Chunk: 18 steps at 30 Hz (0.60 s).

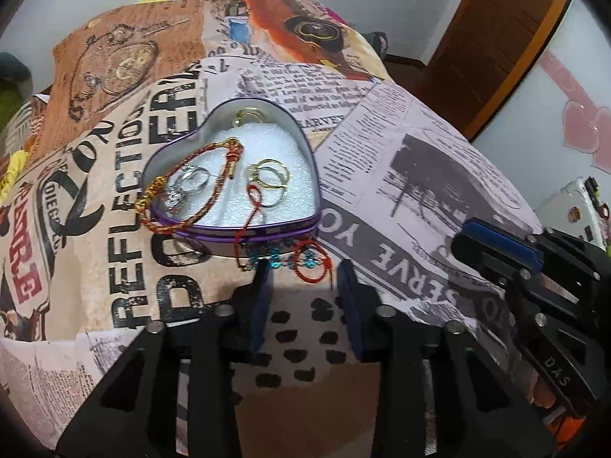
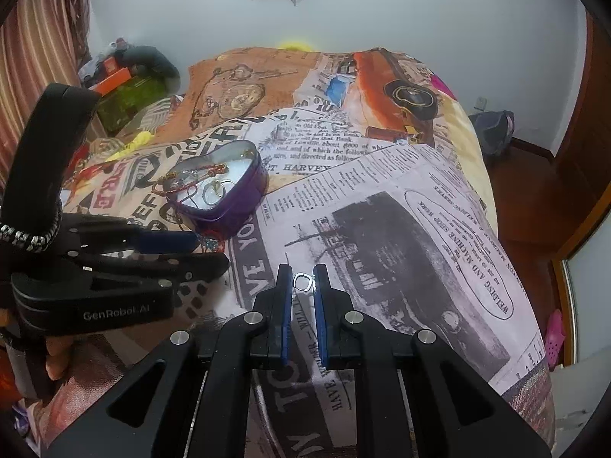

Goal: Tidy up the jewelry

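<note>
A purple heart-shaped tin (image 1: 267, 231) with white foam lies on a newspaper-print bedspread; it also shows in the right wrist view (image 2: 233, 210). Inside are gold rings (image 1: 267, 175), silver rings (image 1: 189, 183) and a red-gold braided bracelet (image 1: 160, 191) draped over its rim. A red cord bracelet with teal beads (image 1: 305, 261) hangs over the tin's front onto the bed. My left gripper (image 1: 303, 273) is open, its fingertips on either side of that bracelet. My right gripper (image 2: 303, 276) is nearly closed around a small silver ring (image 2: 303, 281) lying on the bedspread between its tips.
The bedspread (image 2: 382, 210) covers a rounded bed that drops off at the right to a wooden floor (image 2: 534, 198). Clutter and a green box (image 2: 130, 99) sit at the bed's far left. A wooden door (image 1: 496, 38) and a phone (image 1: 573, 206) are at the right.
</note>
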### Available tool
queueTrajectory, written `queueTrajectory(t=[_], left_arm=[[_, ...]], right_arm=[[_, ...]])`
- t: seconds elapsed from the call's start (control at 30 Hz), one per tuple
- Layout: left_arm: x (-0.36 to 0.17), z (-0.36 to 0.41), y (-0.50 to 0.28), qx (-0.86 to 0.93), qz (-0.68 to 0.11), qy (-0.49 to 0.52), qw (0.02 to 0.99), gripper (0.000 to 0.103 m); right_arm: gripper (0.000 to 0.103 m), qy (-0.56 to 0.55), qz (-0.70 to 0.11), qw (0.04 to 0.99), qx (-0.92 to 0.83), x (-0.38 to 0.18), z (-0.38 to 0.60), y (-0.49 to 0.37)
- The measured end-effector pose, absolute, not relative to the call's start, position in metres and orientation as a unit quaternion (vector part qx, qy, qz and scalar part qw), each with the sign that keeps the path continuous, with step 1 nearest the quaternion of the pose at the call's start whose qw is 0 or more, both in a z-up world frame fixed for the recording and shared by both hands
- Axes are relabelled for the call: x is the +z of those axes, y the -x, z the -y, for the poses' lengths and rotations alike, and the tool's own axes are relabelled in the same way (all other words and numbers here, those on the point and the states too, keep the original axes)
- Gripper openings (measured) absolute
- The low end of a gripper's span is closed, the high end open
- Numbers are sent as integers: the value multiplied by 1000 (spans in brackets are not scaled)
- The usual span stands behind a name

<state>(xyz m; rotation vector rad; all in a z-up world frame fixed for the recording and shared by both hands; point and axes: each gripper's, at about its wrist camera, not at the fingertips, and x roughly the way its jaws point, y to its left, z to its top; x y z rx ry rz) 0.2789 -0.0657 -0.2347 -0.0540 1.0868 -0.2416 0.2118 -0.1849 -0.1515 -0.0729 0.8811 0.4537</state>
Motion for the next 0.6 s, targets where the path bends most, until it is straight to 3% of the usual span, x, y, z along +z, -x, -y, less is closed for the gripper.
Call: queueTrajectory(t=[0.07,0.13,0.17,0.6], left_arm=[[-235,63,-280,-108,-514,29,851,21],[-236,60,-281,-102,-514,34,851,3],[-236,56,-281,-99,-513,39,852,1],[-228,46,-258,-114,-500,7,858,0]], right_arm=[[10,35,-423,879,217,-152,185,-211],[10,35,-423,879,217,-151,184,-211],[10,35,-423,879,217,-151,184,-210],[10,40,-416,881,223,-143,179,-206]])
